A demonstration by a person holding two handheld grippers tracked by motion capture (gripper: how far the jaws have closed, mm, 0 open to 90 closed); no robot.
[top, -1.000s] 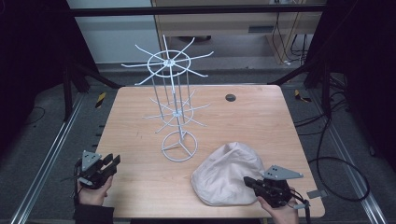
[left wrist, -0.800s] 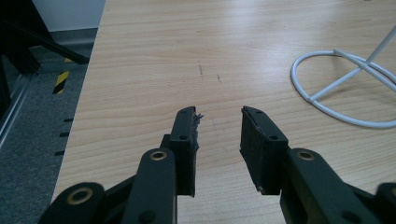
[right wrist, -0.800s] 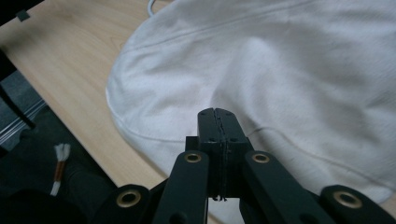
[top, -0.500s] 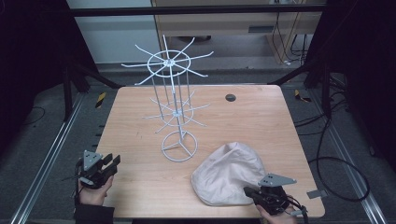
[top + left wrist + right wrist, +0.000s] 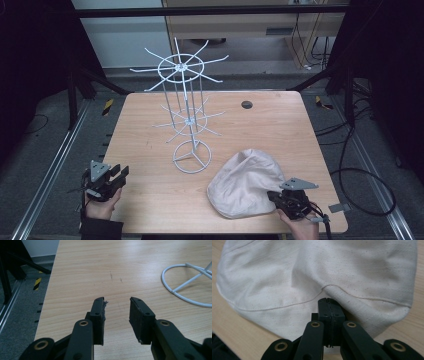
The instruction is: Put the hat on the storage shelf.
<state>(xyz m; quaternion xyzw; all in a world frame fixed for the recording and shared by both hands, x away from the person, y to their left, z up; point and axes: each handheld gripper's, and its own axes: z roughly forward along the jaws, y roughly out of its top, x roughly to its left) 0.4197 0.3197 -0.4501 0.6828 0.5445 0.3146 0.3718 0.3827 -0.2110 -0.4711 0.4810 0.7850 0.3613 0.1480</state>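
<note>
High view: a wooden table (image 5: 150,150) carries a white wire rack (image 5: 186,110) standing upright near its middle, with a ring base and two tiers of spokes. A cream cloth hat (image 5: 247,182) lies crumpled at the near right part of the table, well apart from the rack's base. A small dark disc (image 5: 246,104) sits toward the far right edge. The left gripper (image 5: 117,176) rests at the near left corner in a hand (image 5: 100,205), jaws spread. The right gripper (image 5: 274,195) meets the hat's near right edge.

Left gripper view: its jaws stand apart with nothing between them, over bare wood; the rack's ring base (image 5: 185,287) curves at the right.

Right gripper view: the jaws are pressed together, pinching a fold of the hat (image 5: 312,272) at a stitched seam.
</note>
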